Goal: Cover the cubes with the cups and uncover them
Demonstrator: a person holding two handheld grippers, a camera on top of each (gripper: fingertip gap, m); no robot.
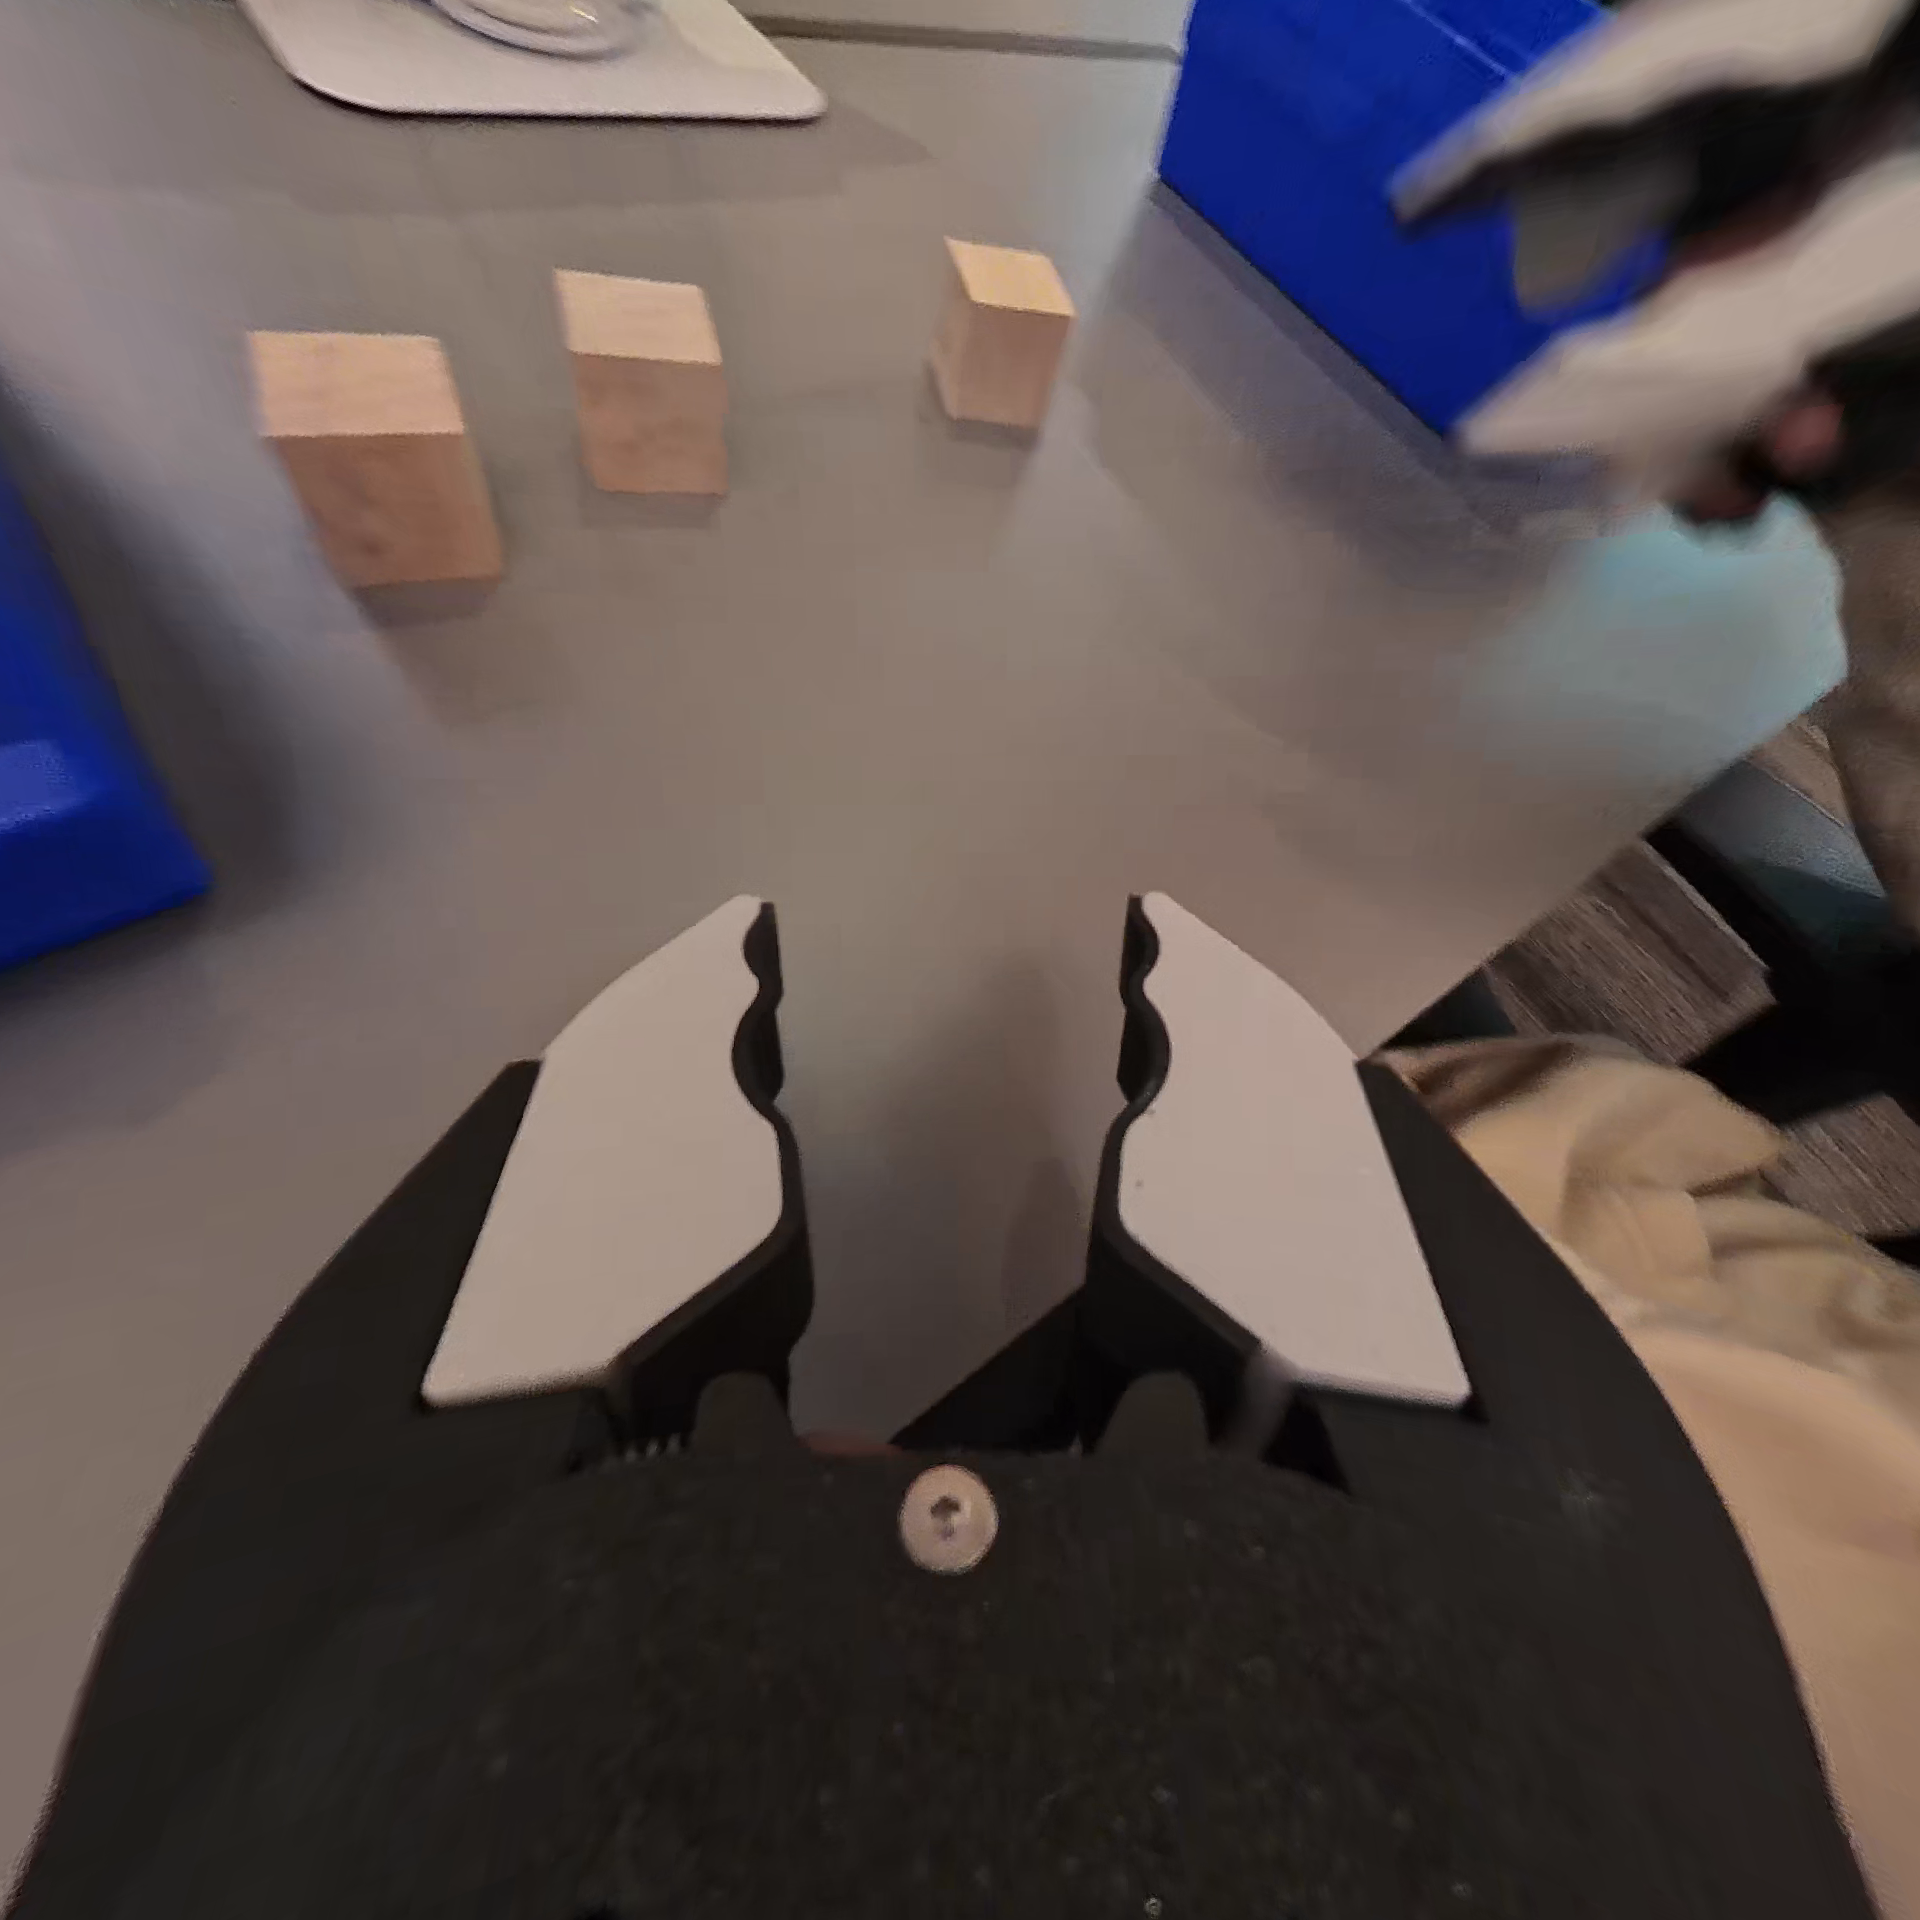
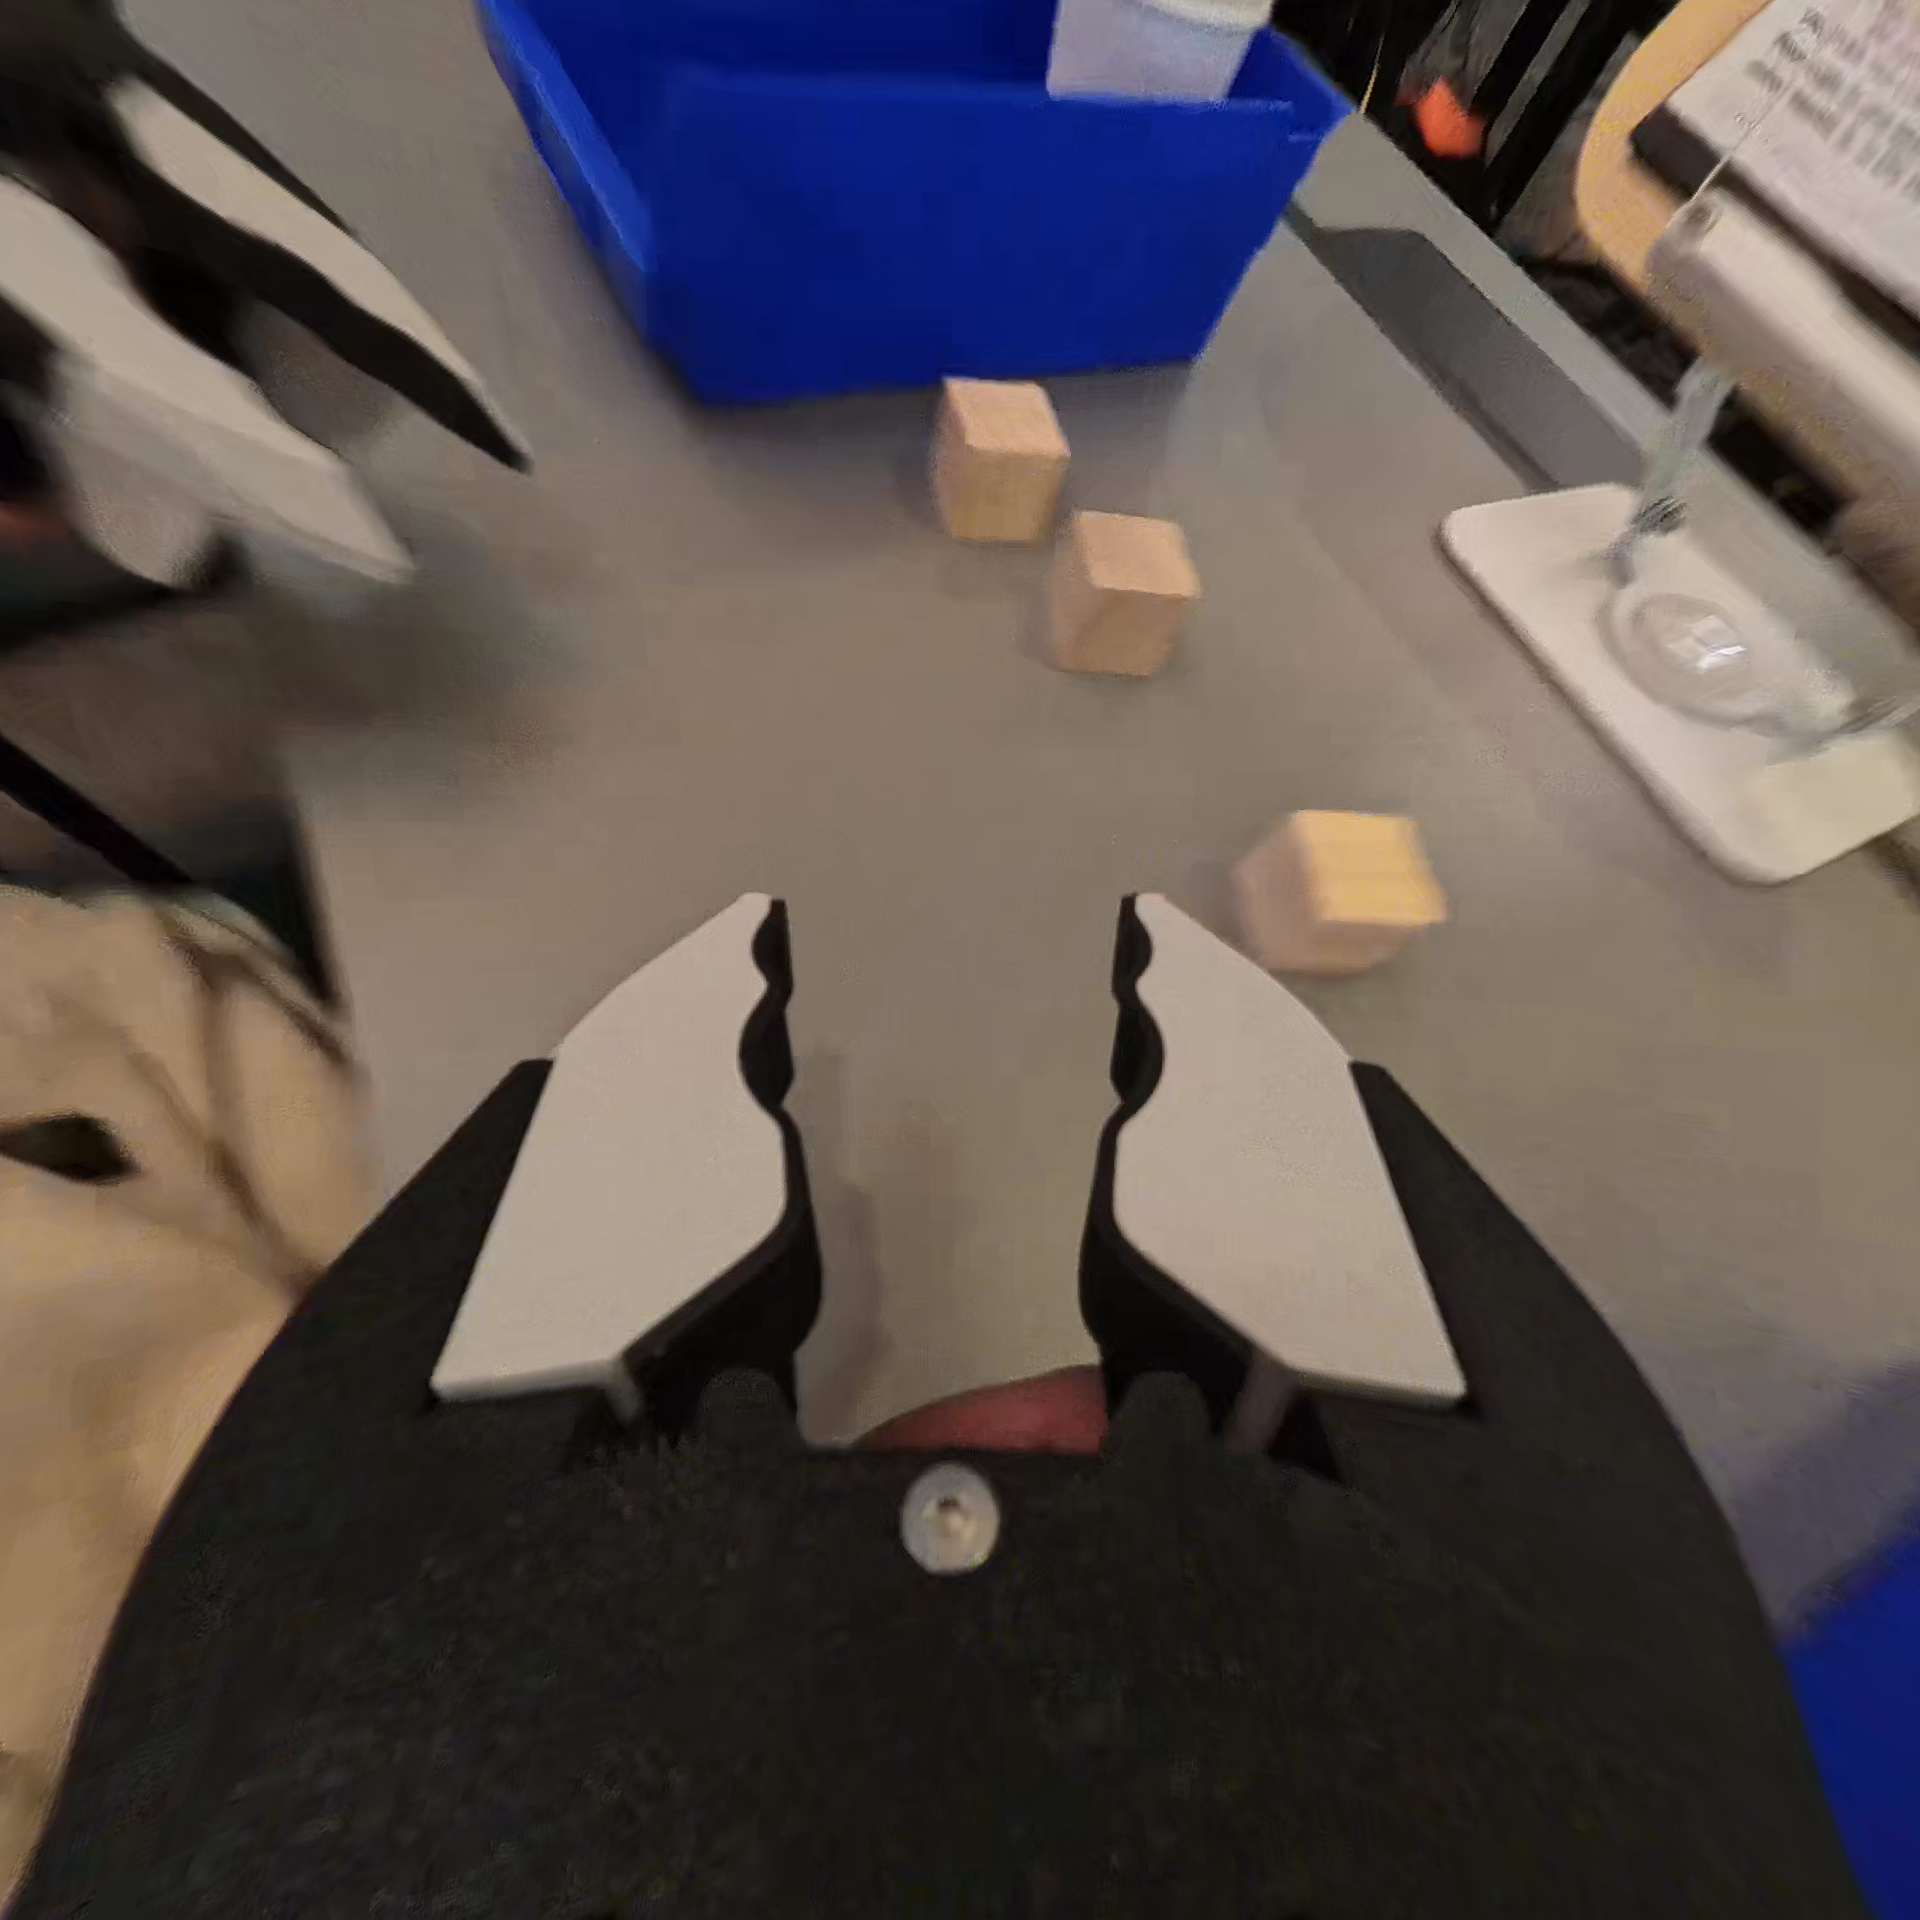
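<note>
Three wooden cubes stand uncovered in a row on the grey table: in the left wrist view a left cube [image 1: 374, 457], a middle cube [image 1: 644, 379] and a right cube [image 1: 1003, 332]. In the right wrist view they show as a far cube [image 2: 997, 457], a middle cube [image 2: 1122, 592] and a near cube [image 2: 1340, 888]. My left gripper [image 1: 951, 914] is open and empty, well short of the cubes. My right gripper [image 2: 951, 914] is open and empty, left of the near cube. Each gripper shows blurred in the other's view, the right one [image 1: 1455, 312] and the left one [image 2: 457, 509]. A pale cup-like thing [image 2: 1143, 42] stands in the blue bin.
A blue bin [image 2: 935, 229] stands beyond the cubes and shows at the left wrist view's upper right [image 1: 1320, 177]. Another blue bin [image 1: 62, 769] is at the left. A white mat [image 2: 1662, 707] holds a clear glass [image 2: 1714, 655]. A beige sleeve [image 1: 1662, 1299] is close by. The table edge [image 1: 1558, 914] runs near.
</note>
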